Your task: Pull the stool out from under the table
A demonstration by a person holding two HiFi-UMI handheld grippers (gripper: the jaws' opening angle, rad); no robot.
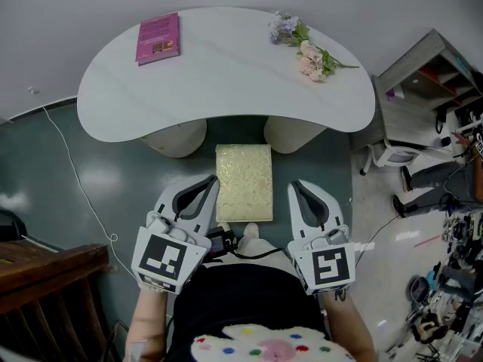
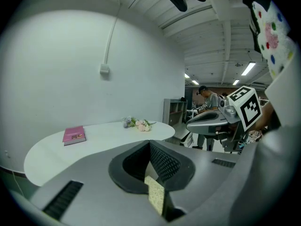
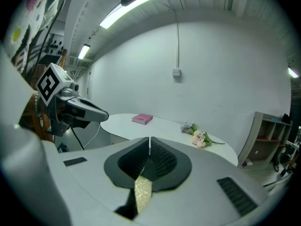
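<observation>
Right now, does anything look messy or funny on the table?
Nothing is spilled or broken. The only odd bit: the flowers lie loose on the white table, with no vase. The pink book lies flat, and the stool sits straight in front of it.

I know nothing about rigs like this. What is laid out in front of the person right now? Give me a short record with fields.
Table: white, curved top, on two rounded cream legs
On table: pink book at left, flower bouquet at right
Stool: rectangular yellowish cushioned top, in front of the table's inner curve, between the two tools
Left tool: jaws together, holding nothing, beside the stool's left edge
Right tool: jaws together, holding nothing, beside the stool's right edge
</observation>
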